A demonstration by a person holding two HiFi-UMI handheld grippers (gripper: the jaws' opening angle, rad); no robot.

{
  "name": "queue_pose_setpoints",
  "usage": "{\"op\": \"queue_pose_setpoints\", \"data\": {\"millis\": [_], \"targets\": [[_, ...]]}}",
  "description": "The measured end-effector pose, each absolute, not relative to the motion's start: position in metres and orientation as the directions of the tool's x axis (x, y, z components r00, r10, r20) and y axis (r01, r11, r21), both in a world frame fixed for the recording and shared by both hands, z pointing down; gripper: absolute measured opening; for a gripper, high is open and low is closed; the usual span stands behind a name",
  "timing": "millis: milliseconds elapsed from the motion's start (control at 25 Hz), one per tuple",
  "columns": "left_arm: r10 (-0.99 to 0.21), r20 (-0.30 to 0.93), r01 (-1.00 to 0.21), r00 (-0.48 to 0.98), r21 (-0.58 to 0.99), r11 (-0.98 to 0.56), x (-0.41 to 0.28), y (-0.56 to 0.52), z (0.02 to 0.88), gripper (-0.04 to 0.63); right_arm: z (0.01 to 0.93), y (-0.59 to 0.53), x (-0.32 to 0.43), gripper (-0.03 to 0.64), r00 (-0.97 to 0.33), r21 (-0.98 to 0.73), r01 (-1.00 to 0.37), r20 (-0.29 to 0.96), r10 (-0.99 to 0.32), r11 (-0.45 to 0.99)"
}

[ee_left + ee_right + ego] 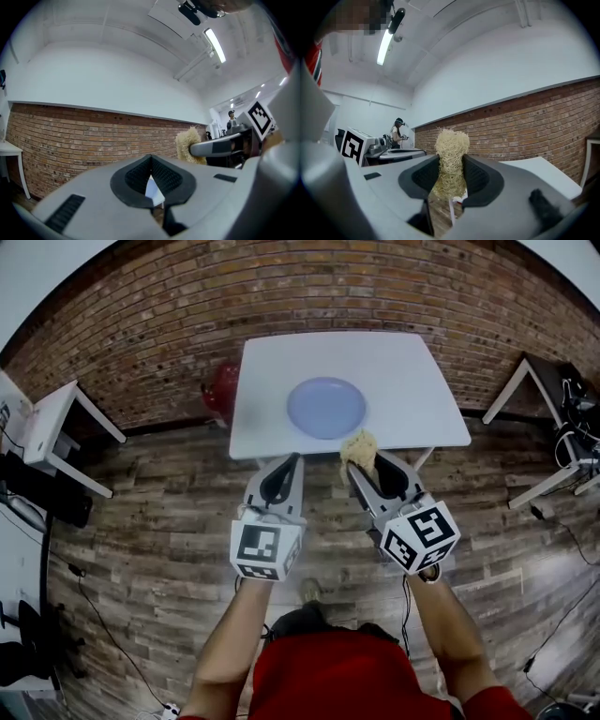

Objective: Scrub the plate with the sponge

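Observation:
A pale blue plate (326, 407) lies on the small white table (412, 381), toward its near edge. My right gripper (360, 463) is shut on a yellowish fibrous sponge (359, 448) that sticks up from between its jaws (450, 164), held in the air just short of the table's near edge. The left gripper (289, 463) is shut with nothing in it, level beside the right one and also short of the table. In the left gripper view the sponge (190, 144) shows at the right, and the jaws (151, 178) point at the brick wall.
A brick wall (309, 287) stands behind the table. A red object (221, 390) sits by the table's left side. White desks (52, 427) stand at the left and dark furniture (553, 418) at the right. The floor is wood planks (150, 521). A person stands far off (397, 131).

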State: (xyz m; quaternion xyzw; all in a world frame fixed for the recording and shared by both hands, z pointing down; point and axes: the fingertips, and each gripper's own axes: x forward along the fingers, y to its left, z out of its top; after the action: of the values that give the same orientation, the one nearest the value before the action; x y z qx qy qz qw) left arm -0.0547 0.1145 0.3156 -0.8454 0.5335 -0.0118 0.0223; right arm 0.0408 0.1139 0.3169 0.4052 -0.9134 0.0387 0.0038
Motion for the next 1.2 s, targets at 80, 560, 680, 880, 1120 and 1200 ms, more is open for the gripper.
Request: {"op": "queue_pose_setpoints", "data": {"millis": [80,560,680,880,1120,1200], "targets": [[-0.897,-0.004,-0.896,0.442,-0.053,-0.441,-0.064,0.089,0.317,0.012,0.317,0.087,0.034,0.153,-0.656,-0.065,-0.754,0.041,-0.753,0.653],[-0.886,0.04,-0.886,0.463,-0.024,-0.464,-0.093,-0.021,0.332,0.012,0.315,-0.021,0.015,0.153,-0.613,-0.045,-0.79,0.072,-0.787,0.611],[-0.888,0.057,-0.889,0.456,-0.026,-0.458,-0.091,-0.044,0.339,0.012,0.319,-0.044,0.019,0.153,-0.614,-0.03,-0.789,0.079,-0.785,0.614],[-0.898,0.08,-0.898,0.433,-0.043,-0.437,-0.086,-0.095,0.351,0.012,0.329,-0.097,0.022,0.153,-0.628,-0.021,-0.777,0.086,-0.773,0.629],[-0.911,0.104,-0.913,0.398,-0.052,-0.405,-0.095,-0.158,0.383,0.012,0.354,-0.164,0.017,0.153,-0.642,-0.022,-0.766,0.091,-0.761,0.643],[-0.918,0.115,-0.921,0.379,-0.053,-0.387,-0.094,-0.176,0.39,0.012,0.359,-0.184,0.018,0.153,-0.653,-0.022,-0.756,0.099,-0.751,0.655]]}}
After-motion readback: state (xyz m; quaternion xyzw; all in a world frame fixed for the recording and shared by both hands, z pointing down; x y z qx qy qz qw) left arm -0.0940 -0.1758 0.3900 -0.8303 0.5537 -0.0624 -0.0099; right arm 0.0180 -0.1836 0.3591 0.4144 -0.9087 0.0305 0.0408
